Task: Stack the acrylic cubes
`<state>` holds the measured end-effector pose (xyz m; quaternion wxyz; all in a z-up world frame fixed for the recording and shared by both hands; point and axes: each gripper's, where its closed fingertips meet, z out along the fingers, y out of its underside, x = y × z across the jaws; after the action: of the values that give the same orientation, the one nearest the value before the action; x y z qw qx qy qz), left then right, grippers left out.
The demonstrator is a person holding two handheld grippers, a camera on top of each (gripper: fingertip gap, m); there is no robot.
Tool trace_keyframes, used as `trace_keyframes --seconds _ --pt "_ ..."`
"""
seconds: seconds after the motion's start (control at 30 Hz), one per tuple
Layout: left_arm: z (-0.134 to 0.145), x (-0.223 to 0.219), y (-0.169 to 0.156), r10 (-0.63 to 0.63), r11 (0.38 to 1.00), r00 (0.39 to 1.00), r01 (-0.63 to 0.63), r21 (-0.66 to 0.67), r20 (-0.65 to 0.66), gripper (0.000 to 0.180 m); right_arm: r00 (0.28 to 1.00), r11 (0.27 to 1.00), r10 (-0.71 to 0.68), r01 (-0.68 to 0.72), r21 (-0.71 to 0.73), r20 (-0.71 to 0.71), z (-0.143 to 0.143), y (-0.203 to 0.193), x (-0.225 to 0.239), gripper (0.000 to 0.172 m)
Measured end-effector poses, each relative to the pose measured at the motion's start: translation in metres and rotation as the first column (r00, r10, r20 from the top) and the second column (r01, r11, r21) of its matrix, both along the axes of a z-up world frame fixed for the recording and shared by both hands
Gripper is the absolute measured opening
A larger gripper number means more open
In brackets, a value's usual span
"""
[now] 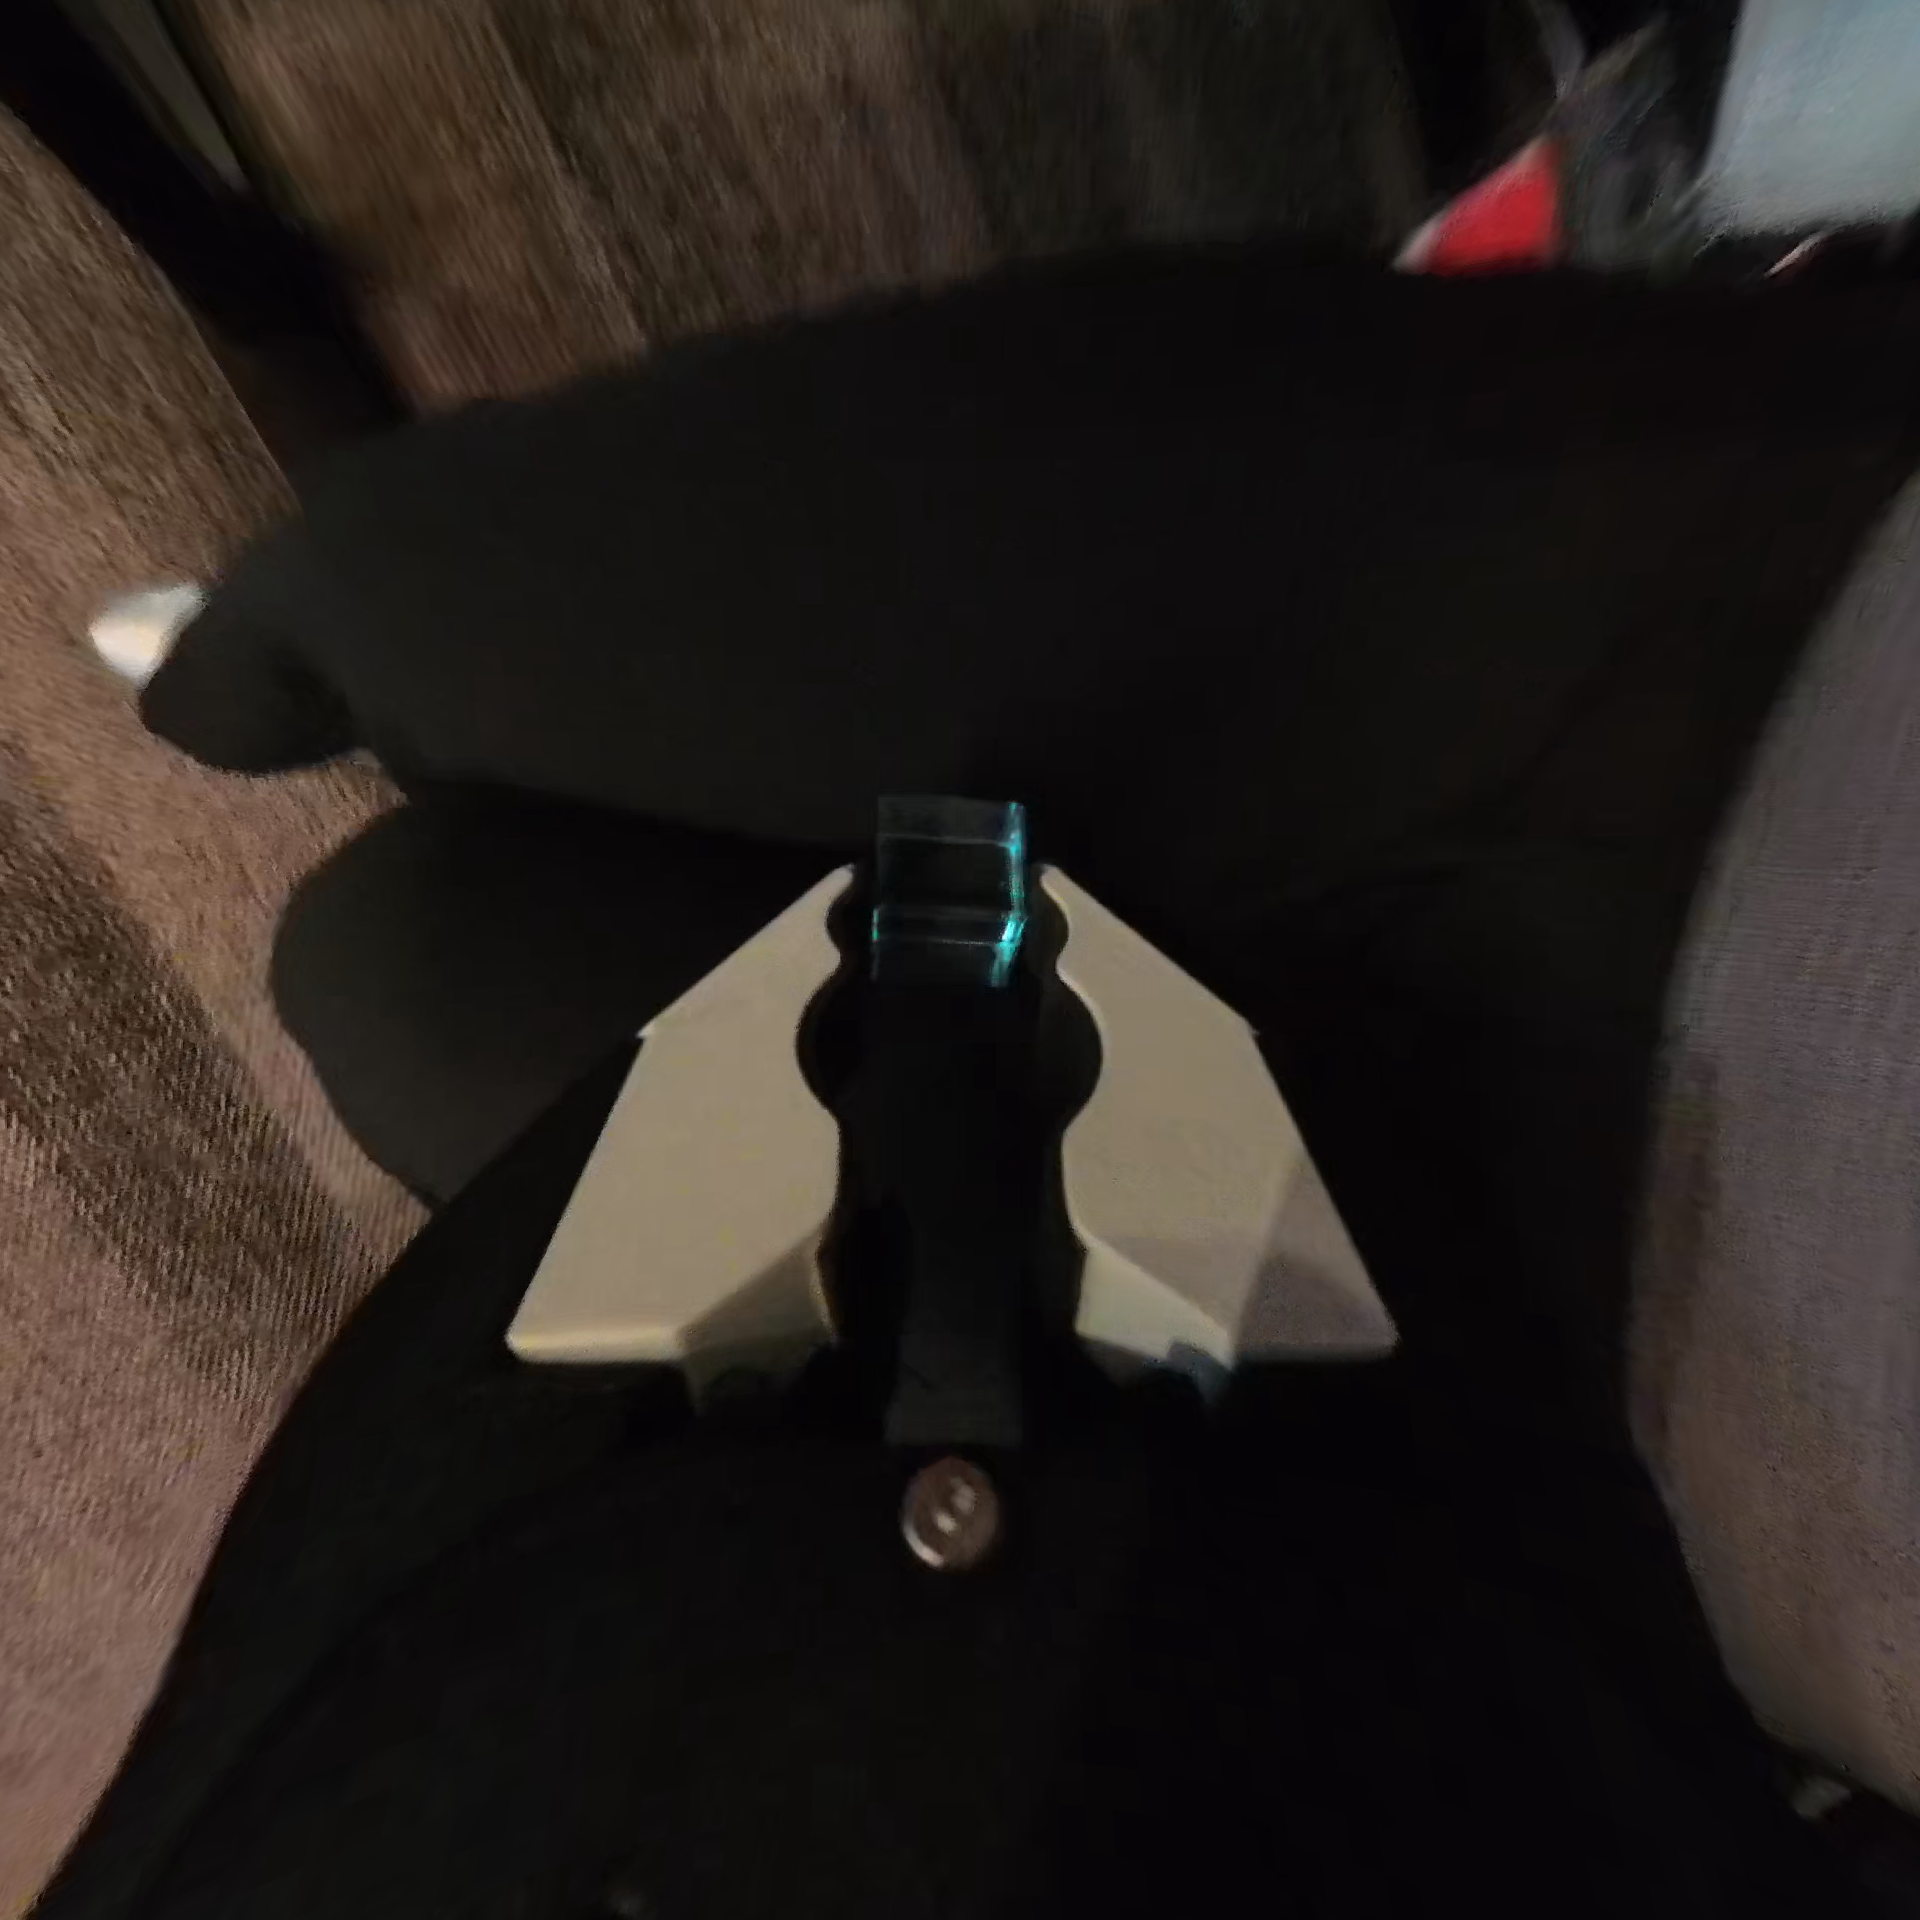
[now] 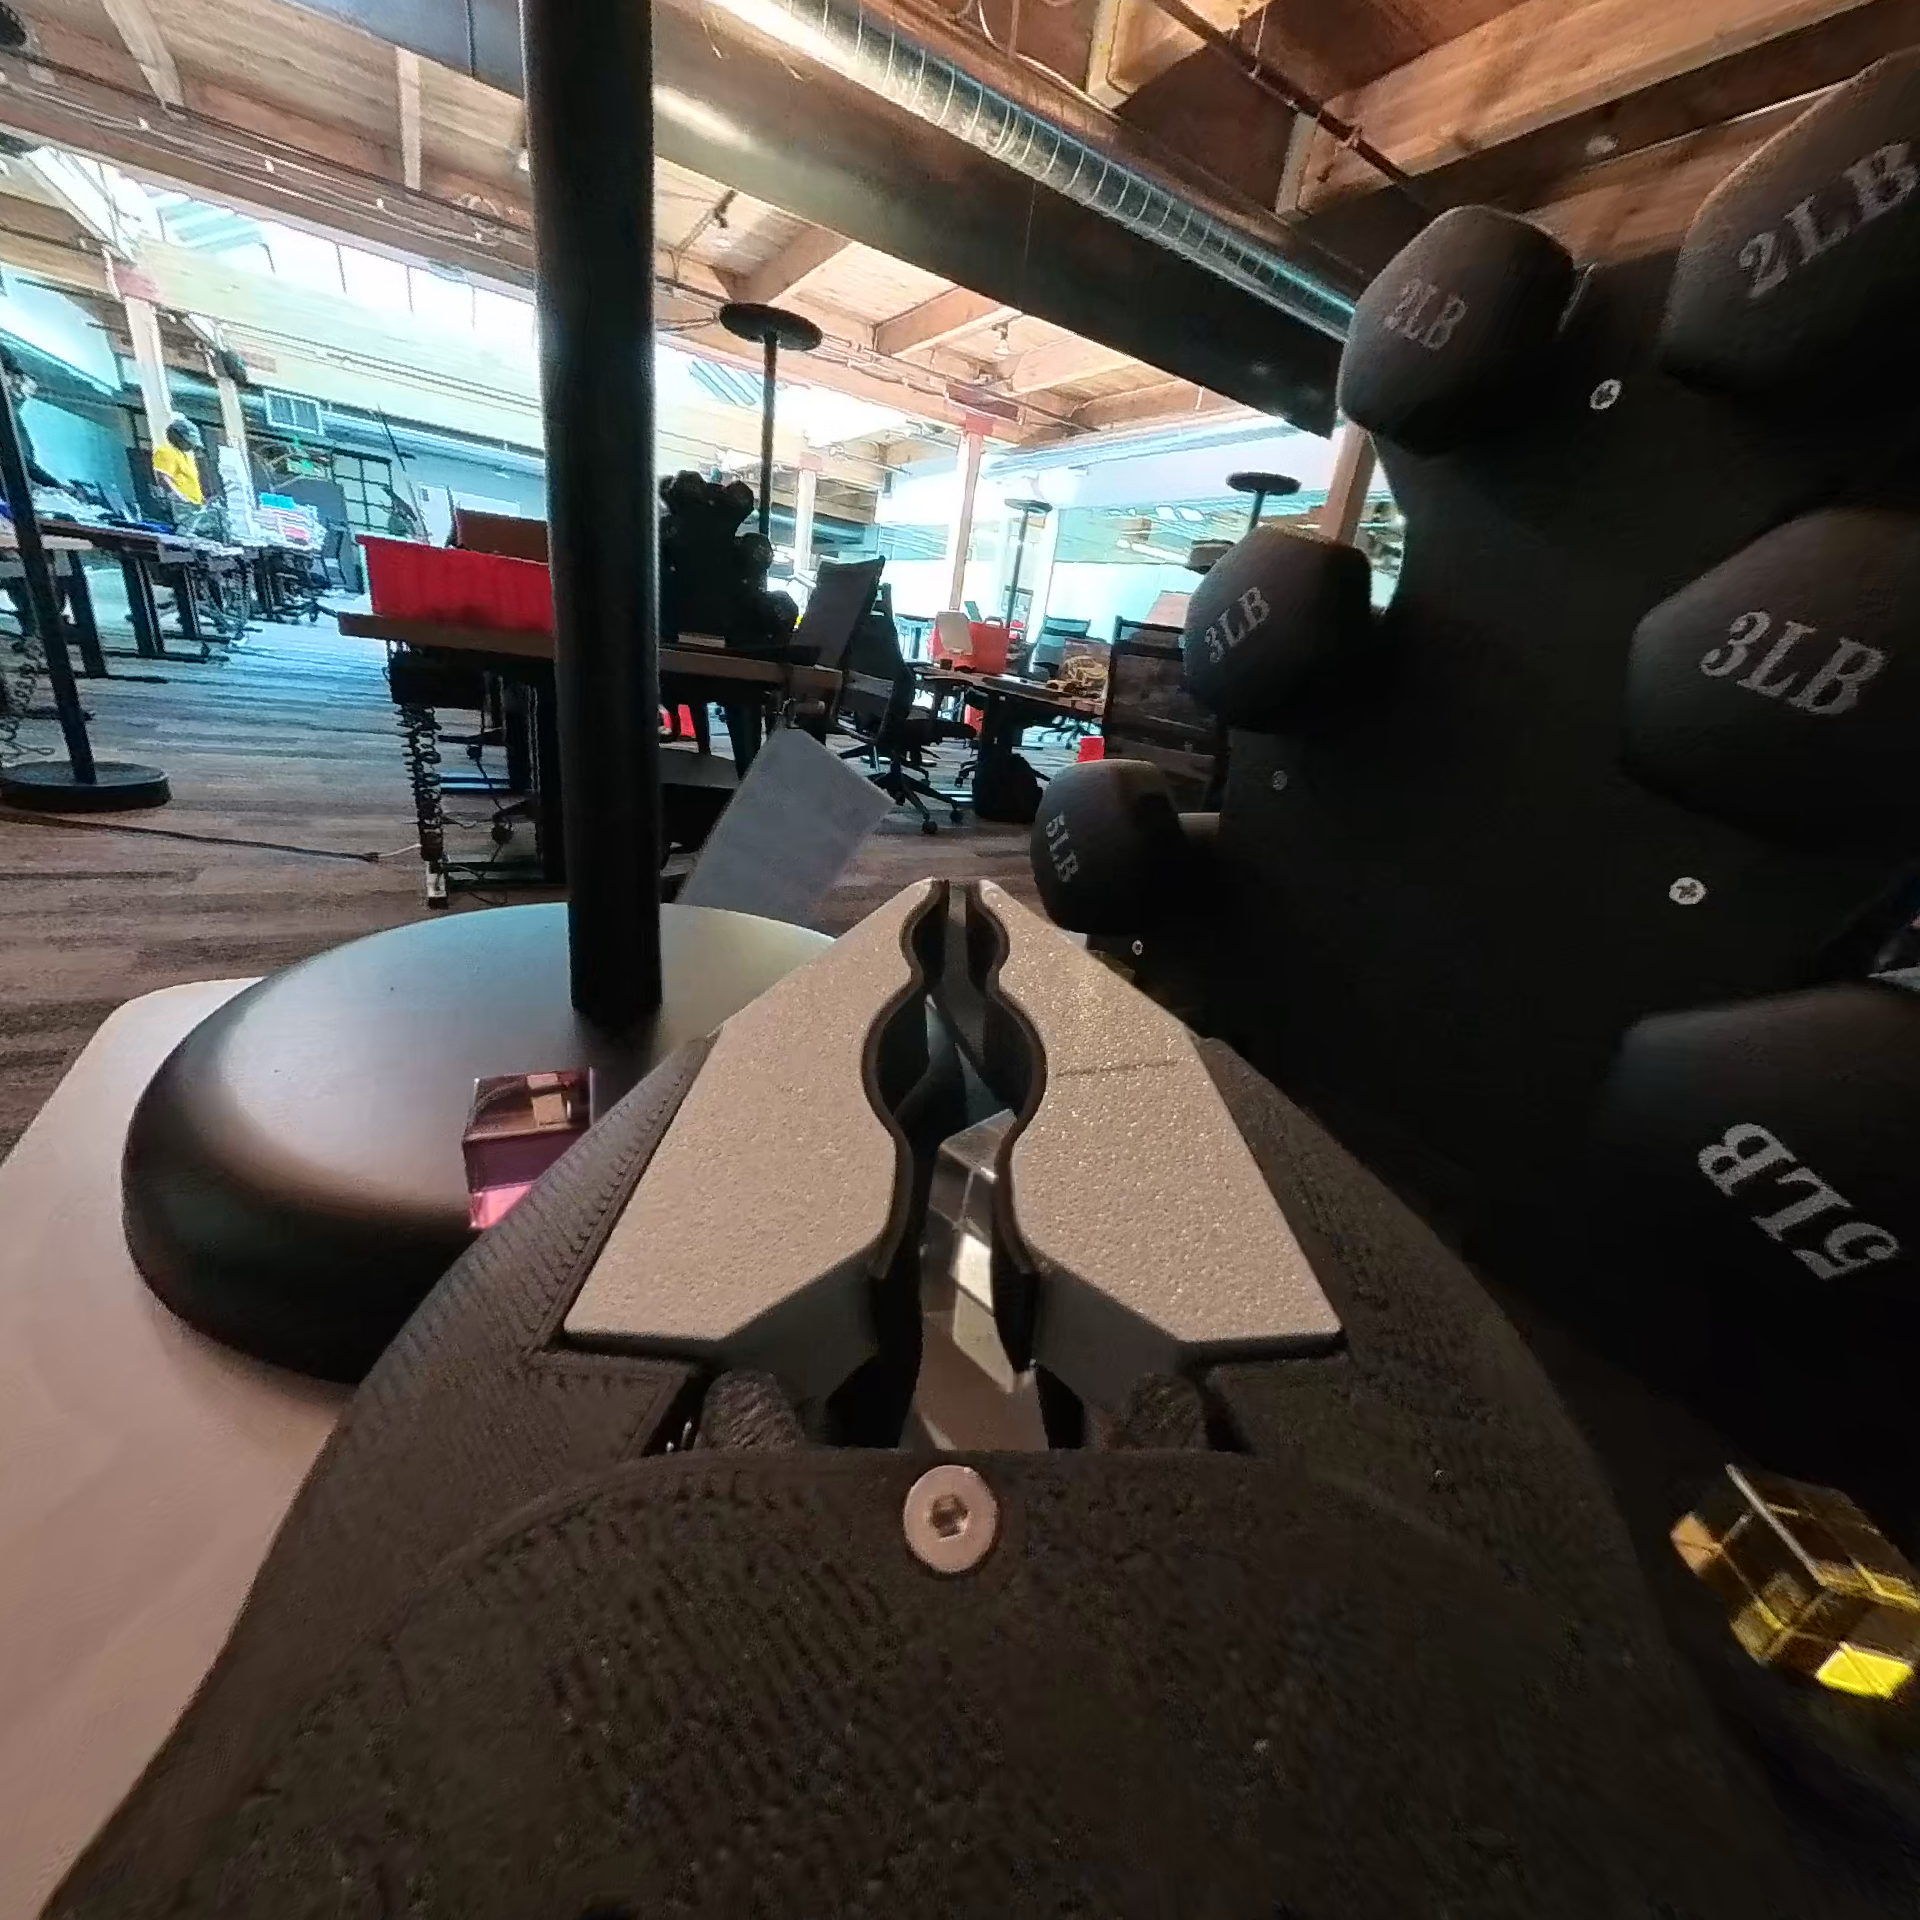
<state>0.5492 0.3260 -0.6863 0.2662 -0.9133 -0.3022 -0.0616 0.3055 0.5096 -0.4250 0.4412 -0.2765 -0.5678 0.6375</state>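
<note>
Teal cube point(image 1: 948, 894) in left tool point(image 1: 948, 883); right view lacks it.

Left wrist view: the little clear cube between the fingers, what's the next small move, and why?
Probably hold the left gripper closed and slow the hand. The clear cube with teal edges sits between the fingers and looks sharp while the black cloth and brown fabric smear, so it seems carried; pad contact is too dark to confirm.

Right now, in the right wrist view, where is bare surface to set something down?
Free: the pale tabletop left of the lamp base. Crowded: the pink cube against that base, the dumbbell rack at right, and the yellow cube beneath it.
</note>
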Motion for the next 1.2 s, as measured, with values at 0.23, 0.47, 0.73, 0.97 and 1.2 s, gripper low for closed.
trace_keyframes --seconds 0.23,0.47,0.73,0.97,1.2 --pt "0.170 -0.058 0.032 0.295 0.886 0.870 -0.094 0.454 -0.396 0.028 0.996 0.981 -0.081 0.072 0.182 0.037 -0.015 0.024 -0.017 0.013" --pt "0.178 -0.111 0.138 0.254 0.901 0.889 -0.076 0.426 -0.380 0.028 0.927 0.975 0.119 -0.176 0.132 0.357 -0.050 0.014 -0.031 0.041" --pt "0.144 -0.132 0.169 0.226 0.939 0.884 -0.086 0.333 -0.409 0.028 0.844 0.959 0.237 -0.282 0.022 0.480 -0.060 0.009 -0.033 0.050" --pt "0.142 -0.133 0.169 0.222 0.952 0.863 -0.090 0.294 -0.454 0.028 0.844 0.961 0.234 -0.277 0.019 0.482 -0.060 0.010 -0.034 0.048" --pt "0.143 -0.134 0.168 0.233 0.948 0.859 -0.098 0.301 -0.456 0.028 0.848 0.962 0.228 -0.272 0.025 0.478 -0.060 0.010 -0.034 0.047"
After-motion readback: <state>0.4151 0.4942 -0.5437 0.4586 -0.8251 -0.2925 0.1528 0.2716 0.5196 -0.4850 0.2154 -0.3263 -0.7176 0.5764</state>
